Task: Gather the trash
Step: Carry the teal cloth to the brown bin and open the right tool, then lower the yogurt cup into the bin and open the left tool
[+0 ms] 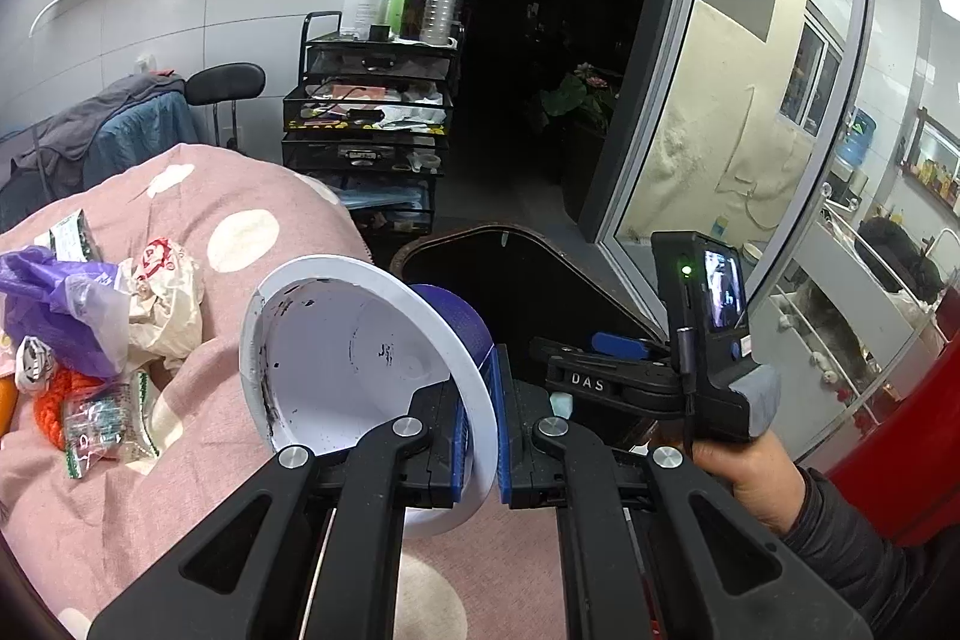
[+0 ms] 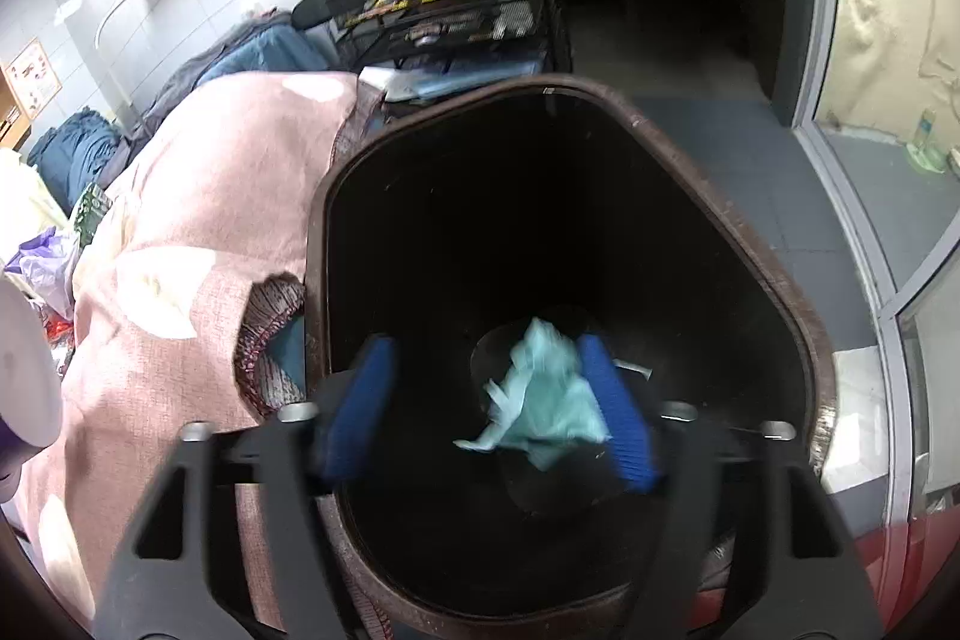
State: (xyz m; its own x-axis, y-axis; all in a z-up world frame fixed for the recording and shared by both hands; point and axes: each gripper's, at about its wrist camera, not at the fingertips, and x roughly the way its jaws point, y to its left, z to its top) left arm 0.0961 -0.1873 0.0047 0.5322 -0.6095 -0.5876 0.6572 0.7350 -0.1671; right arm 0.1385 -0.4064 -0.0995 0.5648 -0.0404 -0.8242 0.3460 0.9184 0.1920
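Pink spotted bedcover carries the remaining litter near its left edge: purple plastic bag, crumpled cream wrapper, clear packet. Dark bin stands hard against the cover's right edge, mouth open. Left gripper is clamped on the rim of a white paper cup, cup tilted on its side above the cover's right edge. Right gripper hangs over the bin with pads spread; pale green tissue lies between them, touching the right pad, blurred
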